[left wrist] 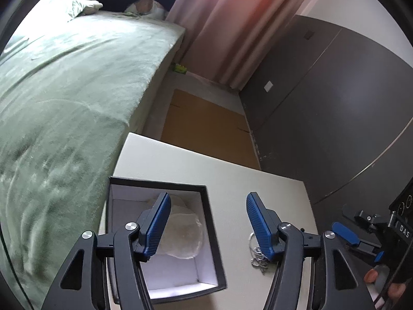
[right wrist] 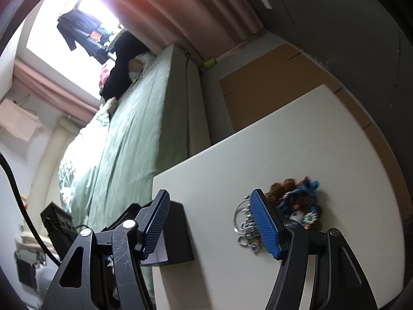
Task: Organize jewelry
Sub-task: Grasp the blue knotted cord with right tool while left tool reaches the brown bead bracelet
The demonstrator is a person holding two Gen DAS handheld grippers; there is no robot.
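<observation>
The open black box (left wrist: 165, 235) sat on the white table (left wrist: 232, 180), holding a clear pouch (left wrist: 183, 235). The chain jewelry (right wrist: 246, 228) lay beside it. Both the left gripper (left wrist: 207, 228) and right gripper (right wrist: 210, 223) stood apart, empty.

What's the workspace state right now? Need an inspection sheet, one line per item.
Surface: white table, beside bed.
Job's things: open black box with a translucent pouch inside; silver chain jewelry and blue-brown beaded piece lying on the table.
Clutter: nothing seen.
Grippers: left gripper open above the box edge; right gripper open, empty.
Cables: black cable at left edge.
Surroundings: pink curtain, dark wardrobe.
</observation>
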